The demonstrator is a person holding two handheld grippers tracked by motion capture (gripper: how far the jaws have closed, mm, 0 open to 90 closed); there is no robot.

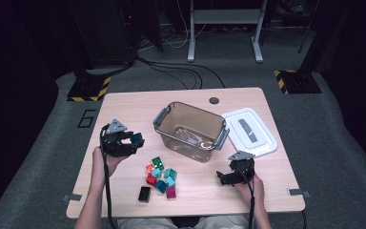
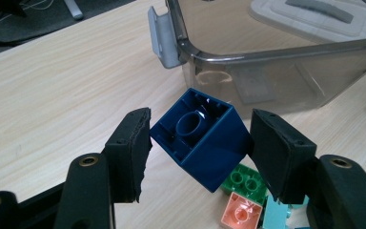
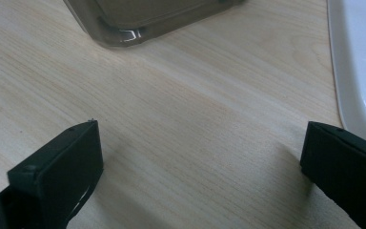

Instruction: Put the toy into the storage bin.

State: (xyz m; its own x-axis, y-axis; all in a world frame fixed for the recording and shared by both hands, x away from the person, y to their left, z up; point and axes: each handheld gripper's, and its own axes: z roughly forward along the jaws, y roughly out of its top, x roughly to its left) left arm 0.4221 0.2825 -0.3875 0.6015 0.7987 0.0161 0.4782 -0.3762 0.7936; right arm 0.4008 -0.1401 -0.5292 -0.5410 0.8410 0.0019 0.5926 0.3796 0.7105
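Note:
My left gripper [image 2: 199, 143] is shut on a dark blue brick [image 2: 201, 138], tilted with its hollow underside facing the camera, lifted above the table. In the high view that left gripper [image 1: 134, 141] hangs left of the clear brown bin [image 1: 190, 131] with the blue brick [image 1: 136, 138] at its tip. Below it lies a pile of bricks [image 1: 160, 179]: green, orange-pink, teal, red, magenta. A black brick [image 1: 144, 193] sits apart. My right gripper [image 1: 222, 177] rests low at the front right, open, with bare wood between its jaws [image 3: 200, 162].
The bin's white lid [image 1: 249, 131] lies flat to the right of the bin, close to my right gripper. The bin has grey latch handles [image 2: 162, 36] on its ends. A round cable hole [image 1: 214, 100] marks the table's far side.

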